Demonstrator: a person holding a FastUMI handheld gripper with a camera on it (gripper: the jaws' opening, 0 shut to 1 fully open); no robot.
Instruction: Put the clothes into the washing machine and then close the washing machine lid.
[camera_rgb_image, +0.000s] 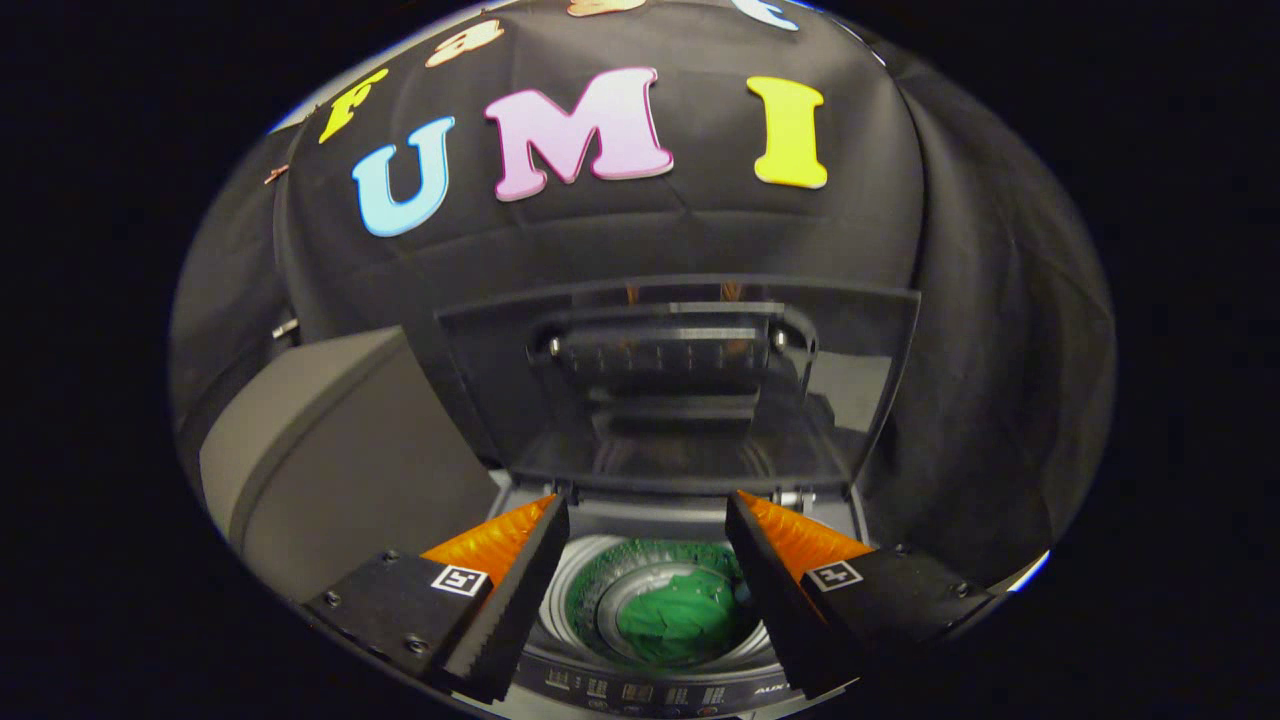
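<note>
A top-loading washing machine (650, 690) stands just below and ahead of my fingers, and its round drum (585, 585) is uncovered. Green clothing (675, 615) lies crumpled at the bottom of the drum. The dark see-through lid (680, 380) stands upright behind the drum, hinged at the back. My gripper (648, 520) hovers above the drum, open, with nothing between its fingers. Through the gap between the fingers I see the drum and the green cloth.
A grey box-like appliance (330, 450) stands to the left of the washer. The black cloth wall (980, 350) hangs close behind and to the right. A strip of control buttons (640, 693) runs along the washer's near edge.
</note>
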